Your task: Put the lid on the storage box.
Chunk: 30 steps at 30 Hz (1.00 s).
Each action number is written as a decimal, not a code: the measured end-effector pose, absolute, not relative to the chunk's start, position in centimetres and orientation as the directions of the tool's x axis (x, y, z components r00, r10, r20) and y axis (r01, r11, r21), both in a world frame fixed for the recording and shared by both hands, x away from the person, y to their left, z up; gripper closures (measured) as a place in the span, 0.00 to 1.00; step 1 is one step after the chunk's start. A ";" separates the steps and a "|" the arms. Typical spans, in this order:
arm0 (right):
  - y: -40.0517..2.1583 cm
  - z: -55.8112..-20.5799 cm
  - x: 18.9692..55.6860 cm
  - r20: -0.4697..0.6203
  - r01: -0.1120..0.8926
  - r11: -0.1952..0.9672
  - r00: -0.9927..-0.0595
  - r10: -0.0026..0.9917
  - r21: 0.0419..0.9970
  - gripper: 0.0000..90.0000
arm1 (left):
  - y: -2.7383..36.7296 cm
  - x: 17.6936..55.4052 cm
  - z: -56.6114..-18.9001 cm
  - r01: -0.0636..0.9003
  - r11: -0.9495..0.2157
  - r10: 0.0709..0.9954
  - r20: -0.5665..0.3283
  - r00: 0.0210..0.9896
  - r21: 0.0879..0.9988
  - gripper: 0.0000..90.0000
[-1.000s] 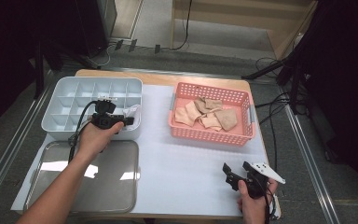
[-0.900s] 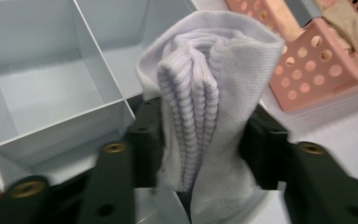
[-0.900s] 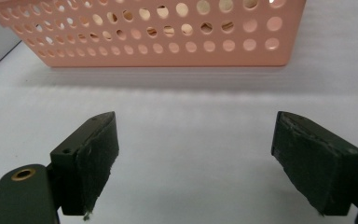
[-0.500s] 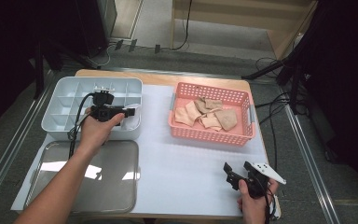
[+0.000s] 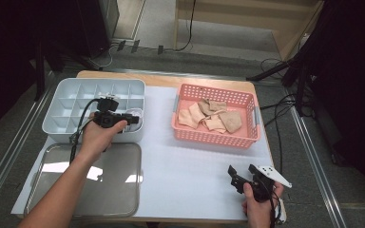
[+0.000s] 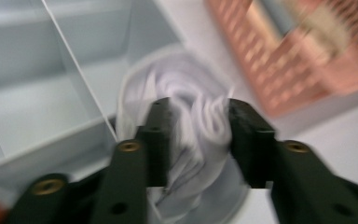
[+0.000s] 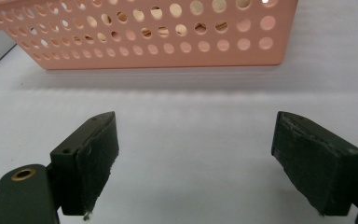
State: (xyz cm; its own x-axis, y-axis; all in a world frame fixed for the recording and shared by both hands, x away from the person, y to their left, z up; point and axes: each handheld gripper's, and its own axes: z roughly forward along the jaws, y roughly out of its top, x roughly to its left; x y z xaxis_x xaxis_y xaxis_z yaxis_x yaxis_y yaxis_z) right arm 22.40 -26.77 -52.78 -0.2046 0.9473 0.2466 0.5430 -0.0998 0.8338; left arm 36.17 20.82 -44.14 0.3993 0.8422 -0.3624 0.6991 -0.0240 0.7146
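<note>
One white sock point(image 6: 186, 140) sits rolled in the organizer's point(image 5: 66, 102) near-right compartment, between the left gripper's point(image 6: 196, 135) just-opening jaws. Several beige socks point(image 5: 211, 116) wait in the basket point(image 5: 185, 135). Right gripper point(image 7: 196, 158) idles open.

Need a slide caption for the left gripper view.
Left gripper over the divided organizer, jaws astride a rolled white cloth in one compartment.

Black tongs point(image 7: 196, 163), brass screws, trailing cables

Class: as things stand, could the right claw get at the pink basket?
Probably yes: the right claw stands open, nothing between its jaws, and bare white mat lies between it and the pink basket.
</note>
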 end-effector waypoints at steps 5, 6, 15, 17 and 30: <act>-26.7 -52.8 22.4 0.244 0.545 -0.098 -0.202 0.948 0.833 0.16 | 21.5 37.4 -44.4 0.709 0.011 0.864 -0.364 0.347 0.705 0.25; -26.7 -52.8 22.4 0.244 0.545 -0.098 -0.202 0.948 0.833 0.16 | 21.5 37.4 -44.4 0.709 0.011 0.864 -0.364 0.347 0.705 0.24; -26.7 -52.8 22.4 0.240 0.545 -0.096 -0.199 0.950 0.833 0.16 | 19.3 37.2 -45.6 0.758 -0.146 0.833 -0.334 0.441 0.636 0.84; -26.7 -52.8 22.4 0.239 0.545 -0.095 -0.200 0.950 0.833 0.16 | 19.5 37.5 -45.9 0.786 -0.134 0.831 -0.364 0.421 0.604 0.90; -26.7 -52.8 22.4 0.243 0.547 -0.098 -0.199 0.950 0.832 0.16 | 19.0 39.8 -47.2 0.876 -0.199 0.861 -0.348 0.371 0.440 1.00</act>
